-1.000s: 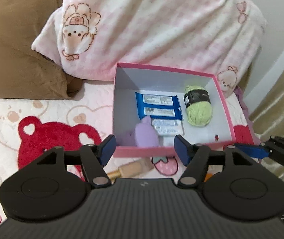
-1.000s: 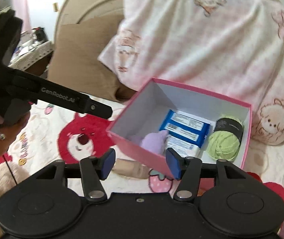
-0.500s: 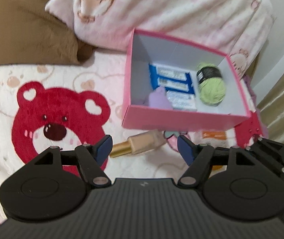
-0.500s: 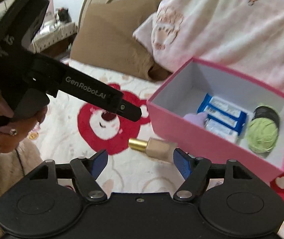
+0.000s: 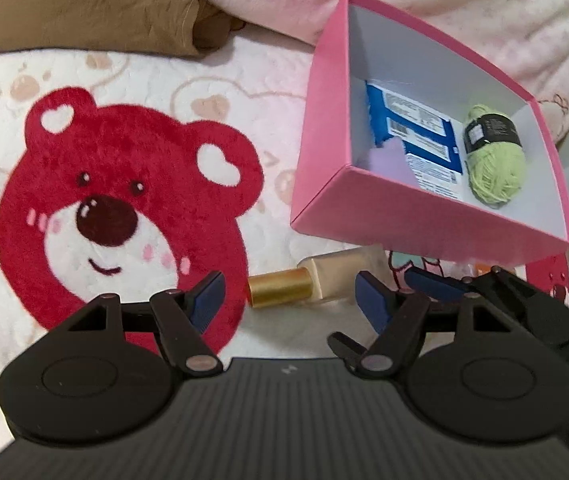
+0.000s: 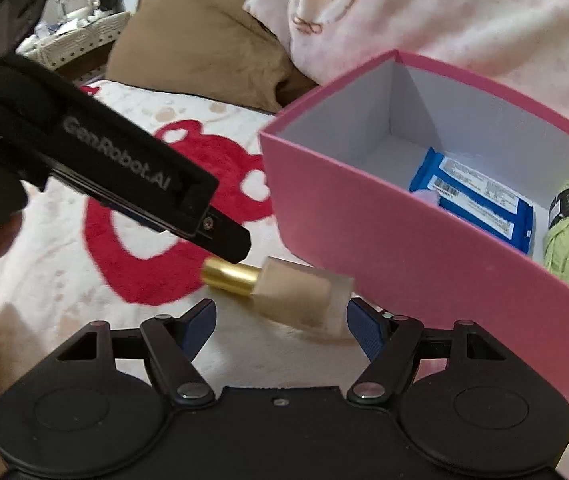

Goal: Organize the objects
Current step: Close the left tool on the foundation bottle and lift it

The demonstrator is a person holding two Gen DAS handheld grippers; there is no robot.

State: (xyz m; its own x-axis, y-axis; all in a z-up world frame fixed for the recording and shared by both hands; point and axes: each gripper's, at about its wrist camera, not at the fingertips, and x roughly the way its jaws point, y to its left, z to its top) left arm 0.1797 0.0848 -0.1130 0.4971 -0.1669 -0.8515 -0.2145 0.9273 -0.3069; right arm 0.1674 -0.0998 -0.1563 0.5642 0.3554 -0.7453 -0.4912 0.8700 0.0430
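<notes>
bottle [image 5: 312, 280] partly behind pink box [image 5: 424, 216], lilac item [image 5: 388, 158] indistinct

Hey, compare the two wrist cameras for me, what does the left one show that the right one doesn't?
Only the left wrist view shows the whole red bear face on the blanket, and the right gripper's blue fingertips at its right edge.

Only the right wrist view shows the left gripper's black body from the side, reaching in above the bottle's gold cap, and a white basket in the background.

Both show the pink box holding green yarn and blue packets, the gold-capped bottle lying outside in front of it, and a brown pillow.
</notes>
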